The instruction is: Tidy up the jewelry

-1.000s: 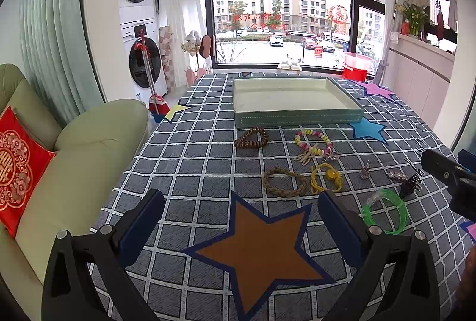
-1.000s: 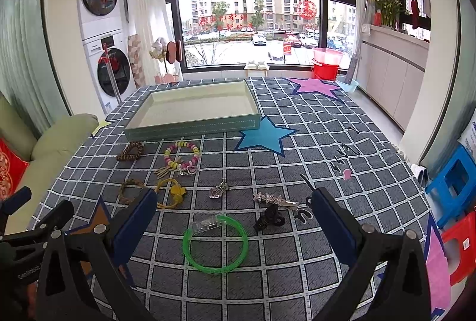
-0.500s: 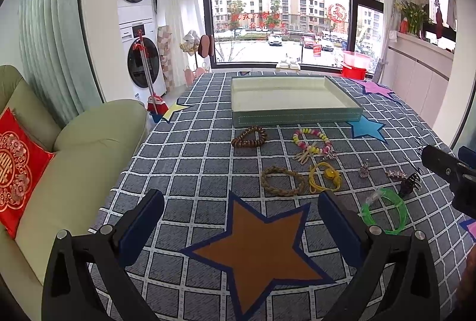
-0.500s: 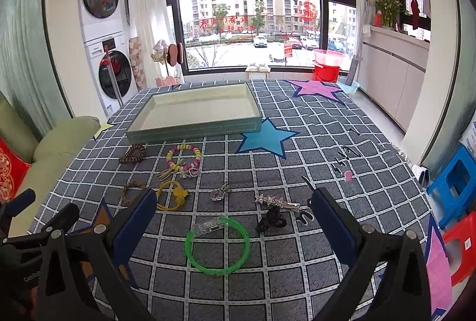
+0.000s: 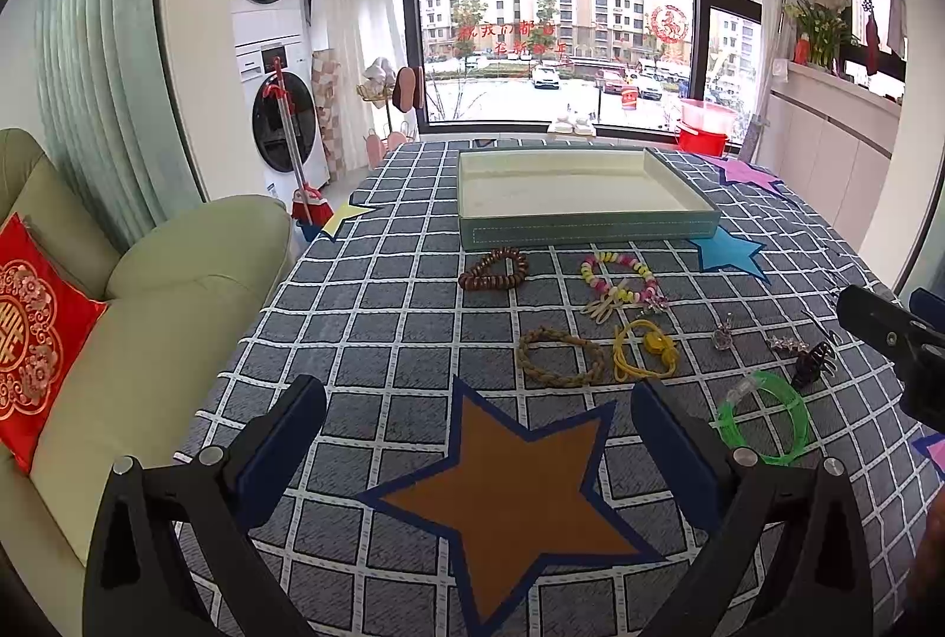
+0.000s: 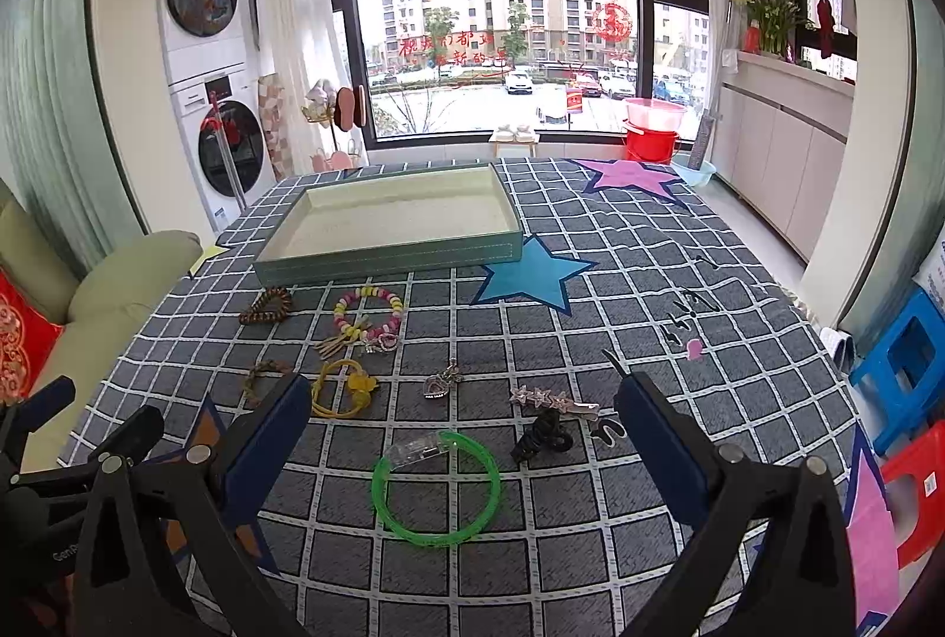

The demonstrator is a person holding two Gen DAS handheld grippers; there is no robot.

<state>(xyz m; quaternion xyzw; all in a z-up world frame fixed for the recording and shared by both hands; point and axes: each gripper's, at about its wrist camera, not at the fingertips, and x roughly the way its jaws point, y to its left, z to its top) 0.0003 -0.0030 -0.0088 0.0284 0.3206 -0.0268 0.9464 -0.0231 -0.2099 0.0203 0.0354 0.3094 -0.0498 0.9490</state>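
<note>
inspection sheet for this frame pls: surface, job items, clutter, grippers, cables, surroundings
Surface: checked cloth with star patches.
Job's things: tray holds nothing; in front lie brown bracelet, bead bracelet, braided ring, yellow cord, heart charm, star clip, black claw clip, green bangle.
Clutter: nothing seen.
Grippers: left gripper and right gripper open, holding nothing.
Cables: nothing seen.
Surroundings: sofa, washer, window, red bucket.

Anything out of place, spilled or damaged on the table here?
Nothing looks damaged. The tray is empty while the jewelry, such as the green bangle and black claw clip, lies scattered on the tablecloth.
</note>
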